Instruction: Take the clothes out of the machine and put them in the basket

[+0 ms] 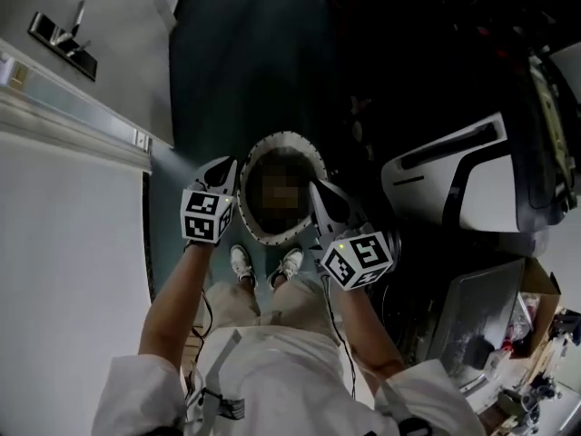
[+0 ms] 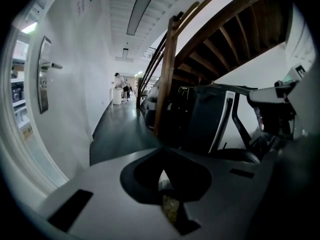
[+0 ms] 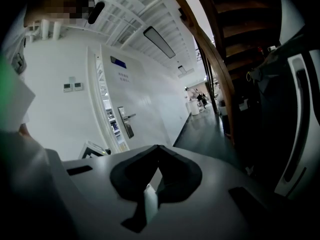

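**A:** What were the two tools doing?

**B:** Both were shut tight. The left gripper had a small pale bit pinched between its jaws. The right gripper had a thin white strip pinched in its jaws.

**A:** What were those bits?

**B:** From the head view, I think they were the rim of a round thing. It had a wavy white rim and a dark inside. Each gripper touched one side of it. It was held up in front of the person, high above the shoes.

**A:** Was it the basket?

**B:** It looked like a small basket, but it could have been a hat. I could not tell. A blurred patch hid the inside, so I saw no clothes.

**A:** And the machine?

**B:** A white machine stood off to the right, well apart.

**A:** How could the carrying go well?

**B:** I'd say hold both sides tight, move both hands together, and keep the rim flat. Then it won't twist, slip or spill.
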{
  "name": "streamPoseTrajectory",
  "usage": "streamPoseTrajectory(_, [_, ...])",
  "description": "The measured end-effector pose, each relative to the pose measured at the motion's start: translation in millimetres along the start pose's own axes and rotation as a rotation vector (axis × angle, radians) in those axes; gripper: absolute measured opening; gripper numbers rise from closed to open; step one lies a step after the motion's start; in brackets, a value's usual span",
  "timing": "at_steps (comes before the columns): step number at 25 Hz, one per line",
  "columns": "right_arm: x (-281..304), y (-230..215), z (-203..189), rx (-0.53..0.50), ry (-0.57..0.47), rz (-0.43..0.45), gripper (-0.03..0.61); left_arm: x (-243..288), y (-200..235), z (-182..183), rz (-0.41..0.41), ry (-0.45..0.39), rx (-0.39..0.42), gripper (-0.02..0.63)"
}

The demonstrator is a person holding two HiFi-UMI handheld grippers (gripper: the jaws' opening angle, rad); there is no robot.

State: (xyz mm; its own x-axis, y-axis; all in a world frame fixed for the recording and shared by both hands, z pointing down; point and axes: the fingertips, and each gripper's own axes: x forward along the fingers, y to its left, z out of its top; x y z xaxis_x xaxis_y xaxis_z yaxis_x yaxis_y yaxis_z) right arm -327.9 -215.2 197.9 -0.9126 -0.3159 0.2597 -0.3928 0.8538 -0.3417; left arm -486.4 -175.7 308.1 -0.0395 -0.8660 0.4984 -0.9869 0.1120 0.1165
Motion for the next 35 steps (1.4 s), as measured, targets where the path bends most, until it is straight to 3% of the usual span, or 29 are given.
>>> streamPoseTrajectory(10, [-41,5,108,-0.086,-0.165,-0.003,0.014,-125,-4,171,0.077,-0.338,0.139,0.012])
streamPoseTrajectory(14, [-66,3,149,-0.104,-0.246,-0.014,0.014,-180,-7,213,0.122,-0.459,0.124,0.012])
streamPoseTrajectory(17, [-85,5,175,-0.132,-0.291,-0.01,0.014,-217,-15,235,0.147,-0.528,0.133,0.012])
streamPoseTrajectory(26, [-151,-1,228,-0.254,-0.386,-0.075,0.014,-301,-36,292,0.245,-0.74,0.263,0.012])
streamPoseTrajectory(35, [-195,-22,250,-0.309,-0.421,-0.192,0.014,-342,-37,291,0.299,-0.812,0.243,0.012])
